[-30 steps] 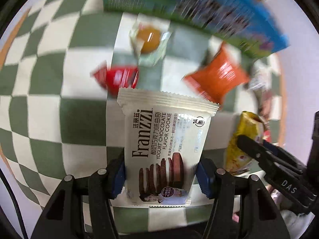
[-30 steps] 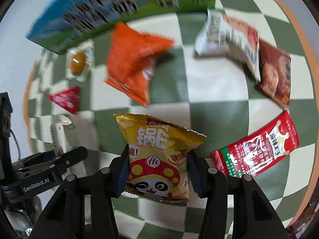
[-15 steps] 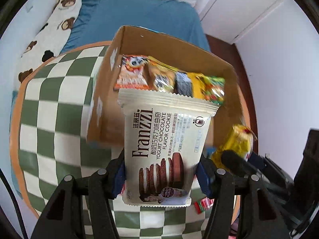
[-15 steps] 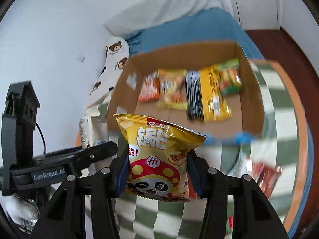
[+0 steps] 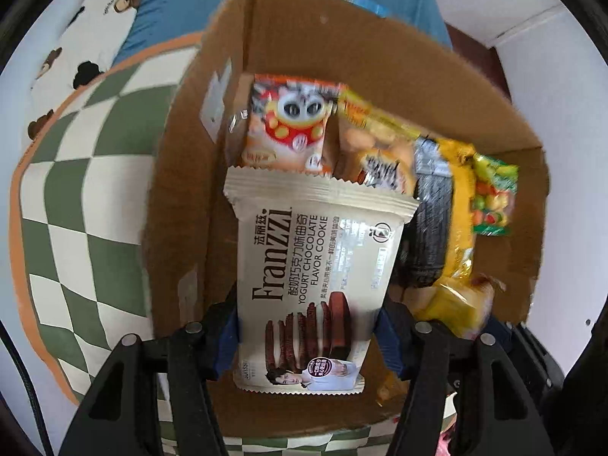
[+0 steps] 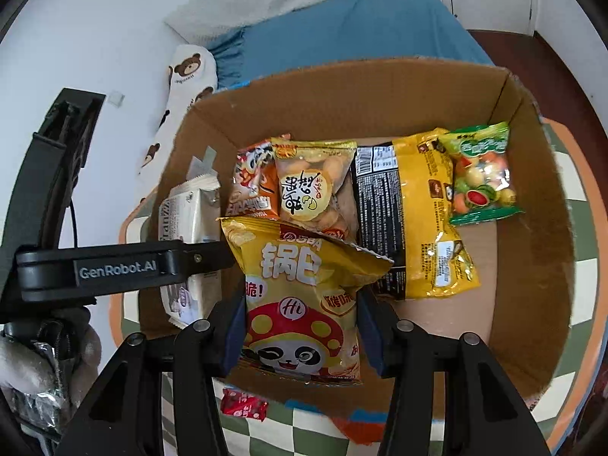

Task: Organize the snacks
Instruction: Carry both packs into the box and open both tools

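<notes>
With 5 packs already in the cardboard box (image 6: 532,266), both tongs hover over it, left tongs (image 5: 307,326) clamped on the cookie pack (image 5: 315,266), right tongs (image 6: 300,326) on the chip bag (image 6: 304,296), while a red candy (image 6: 243,406) waits on the tabletop (image 5: 76,205).

My left gripper (image 5: 307,326) is matte black, two angular arms with silver round screws at the joints and blue pads (image 5: 224,338) on the inner faces. Same build on my right gripper (image 6: 300,326): black arms, silver screws, blue pads. In the right wrist view the left tool's long black side bar carries white "GenRobot.AI" lettering, a thin black cable loops behind it, and my left hand (image 6: 41,376) wears a pale glove.
</notes>
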A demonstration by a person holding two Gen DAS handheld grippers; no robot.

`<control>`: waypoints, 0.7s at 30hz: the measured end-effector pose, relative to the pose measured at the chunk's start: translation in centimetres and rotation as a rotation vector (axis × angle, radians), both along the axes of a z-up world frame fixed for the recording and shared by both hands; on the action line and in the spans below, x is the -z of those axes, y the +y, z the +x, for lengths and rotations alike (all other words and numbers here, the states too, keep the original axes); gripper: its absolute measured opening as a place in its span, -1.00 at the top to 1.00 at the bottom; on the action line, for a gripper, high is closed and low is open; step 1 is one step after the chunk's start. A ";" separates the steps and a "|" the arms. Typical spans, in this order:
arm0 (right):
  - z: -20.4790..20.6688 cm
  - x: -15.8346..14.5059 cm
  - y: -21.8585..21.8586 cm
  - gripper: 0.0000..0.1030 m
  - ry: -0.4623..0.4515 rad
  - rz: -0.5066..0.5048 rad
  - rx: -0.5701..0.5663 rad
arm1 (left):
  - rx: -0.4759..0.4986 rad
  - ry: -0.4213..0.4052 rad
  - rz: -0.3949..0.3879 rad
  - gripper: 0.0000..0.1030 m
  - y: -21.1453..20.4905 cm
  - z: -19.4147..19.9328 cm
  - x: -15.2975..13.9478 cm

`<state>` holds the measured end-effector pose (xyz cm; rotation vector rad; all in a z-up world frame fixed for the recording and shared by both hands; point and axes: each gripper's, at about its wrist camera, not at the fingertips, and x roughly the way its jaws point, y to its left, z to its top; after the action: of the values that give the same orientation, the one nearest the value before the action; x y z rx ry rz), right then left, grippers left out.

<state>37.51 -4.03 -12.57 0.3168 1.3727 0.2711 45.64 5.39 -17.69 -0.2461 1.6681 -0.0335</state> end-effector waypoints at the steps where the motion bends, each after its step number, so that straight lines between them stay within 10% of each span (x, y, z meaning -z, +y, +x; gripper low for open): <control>1: 0.3 0.8 0.1 -0.23 0.029 -0.007 -0.001 | 0.000 0.009 0.009 -0.16 0.0 0.0 0.3; 4: 0.9 2.5 -0.1 -0.78 0.085 -0.051 -0.012 | 0.003 -0.008 0.012 -0.41 -0.3 0.0 0.2; 21: -1.2 -0.2 -3.9 -0.86 -0.005 -0.204 0.012 | -0.006 -0.230 0.085 -0.45 -0.9 -3.7 -3.8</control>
<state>36.28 -7.92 -12.36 0.1545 1.3802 0.1205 41.94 4.51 -13.86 -0.1754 1.4368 0.0136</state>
